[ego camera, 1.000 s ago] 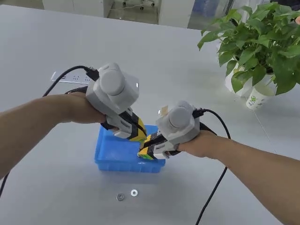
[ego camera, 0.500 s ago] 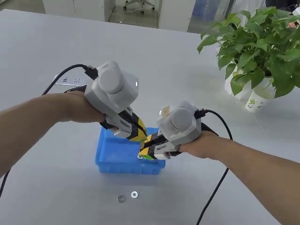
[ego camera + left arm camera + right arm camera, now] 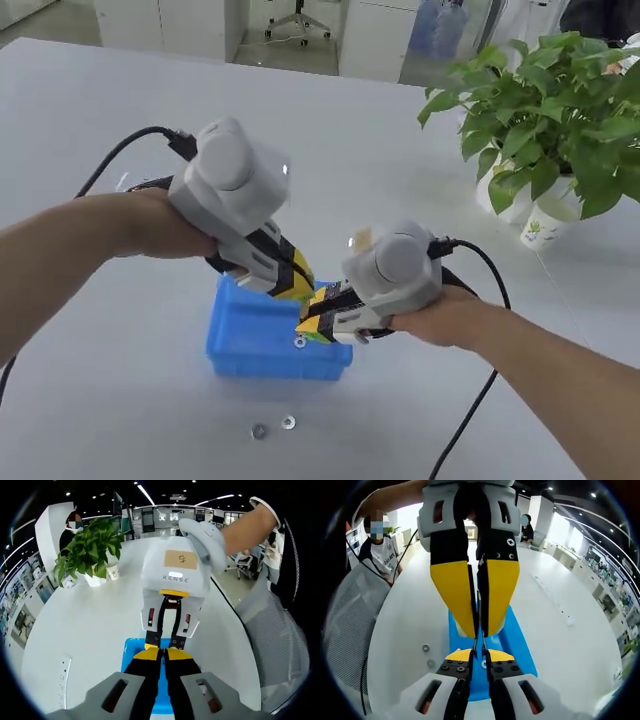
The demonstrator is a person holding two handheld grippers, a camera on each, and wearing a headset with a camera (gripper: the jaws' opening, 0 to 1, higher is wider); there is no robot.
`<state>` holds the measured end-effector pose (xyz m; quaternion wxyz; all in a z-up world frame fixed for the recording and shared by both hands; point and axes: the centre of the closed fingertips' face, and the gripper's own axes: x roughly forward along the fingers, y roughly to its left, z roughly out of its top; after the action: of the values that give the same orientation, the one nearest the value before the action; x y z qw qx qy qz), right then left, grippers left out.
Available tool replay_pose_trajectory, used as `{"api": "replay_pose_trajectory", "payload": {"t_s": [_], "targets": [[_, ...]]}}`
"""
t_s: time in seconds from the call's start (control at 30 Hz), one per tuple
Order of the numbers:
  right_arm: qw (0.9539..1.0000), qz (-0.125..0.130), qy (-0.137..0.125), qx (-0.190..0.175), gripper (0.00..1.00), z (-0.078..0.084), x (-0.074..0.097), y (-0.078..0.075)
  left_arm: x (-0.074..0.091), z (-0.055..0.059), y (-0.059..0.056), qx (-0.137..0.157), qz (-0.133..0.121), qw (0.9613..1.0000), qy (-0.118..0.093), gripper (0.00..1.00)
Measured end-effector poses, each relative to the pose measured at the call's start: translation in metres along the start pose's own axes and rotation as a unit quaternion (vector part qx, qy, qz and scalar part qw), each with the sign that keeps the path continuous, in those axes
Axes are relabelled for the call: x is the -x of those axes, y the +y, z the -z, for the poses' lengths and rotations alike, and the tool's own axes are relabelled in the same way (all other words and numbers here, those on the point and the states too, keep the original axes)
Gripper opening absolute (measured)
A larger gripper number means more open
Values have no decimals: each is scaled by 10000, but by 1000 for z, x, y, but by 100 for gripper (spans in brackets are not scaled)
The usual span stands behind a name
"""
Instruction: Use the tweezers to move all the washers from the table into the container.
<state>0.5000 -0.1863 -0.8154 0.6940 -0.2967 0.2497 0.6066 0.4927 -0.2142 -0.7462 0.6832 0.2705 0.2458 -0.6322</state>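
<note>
Toward the left, the left gripper (image 3: 296, 286) is held over the blue container (image 3: 235, 350). Its fingers (image 3: 452, 595) are clenched on the thin tweezers (image 3: 478, 642). One washer (image 3: 300, 343) appears to lie inside the container, near its front wall. Two washers (image 3: 259, 431) are left on the bench (image 3: 120, 400), just in front of the container. Toward the right, the right gripper (image 3: 312, 322) is met almost tip to tip with the left one. A narrow gap is seen between its fingers (image 3: 461, 656), and it cannot be told whether the tweezers are pressed by them.

If the tweezers are squeezed unevenly, they could be twisted in the grip. A flat washer could then be flicked away across the bench instead of lifted.

The tweezers' blade is made out in the right gripper view, whereas in the head view it is covered by the gripper bodies. The gap of the right fingers is confirmed from the front in the left gripper view.
</note>
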Motion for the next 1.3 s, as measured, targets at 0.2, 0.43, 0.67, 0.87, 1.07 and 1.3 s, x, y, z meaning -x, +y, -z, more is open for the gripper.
{"api": "replay_pose_trajectory", "payload": {"t_s": [0.2, 0.43, 0.67, 0.87, 1.07, 1.3], "targets": [[9999, 52, -68, 98, 12, -8, 8, 8, 11, -4, -9, -33, -26, 10000, 4, 6], [9997, 96, -79, 200, 12, -14, 13, 19, 17, -7, -21, -92, -53, 9999, 1, 6], [9997, 86, -90, 190, 12, -11, 13, 35, 16, -4, -36, -113, -56, 9999, -20, 6], [9998, 55, -61, 191, 13, -7, 11, 46, 12, 1, -47, -83, -34, 9999, -48, 6], [9999, 31, -69, 104, 13, -1, 8, 56, 7, 5, -58, -112, 20, 9999, -16, 6], [10000, -30, -37, 22, 13, 8, 1, 69, 0, 14, -68, -129, 108, 9999, 39, 6]]}}
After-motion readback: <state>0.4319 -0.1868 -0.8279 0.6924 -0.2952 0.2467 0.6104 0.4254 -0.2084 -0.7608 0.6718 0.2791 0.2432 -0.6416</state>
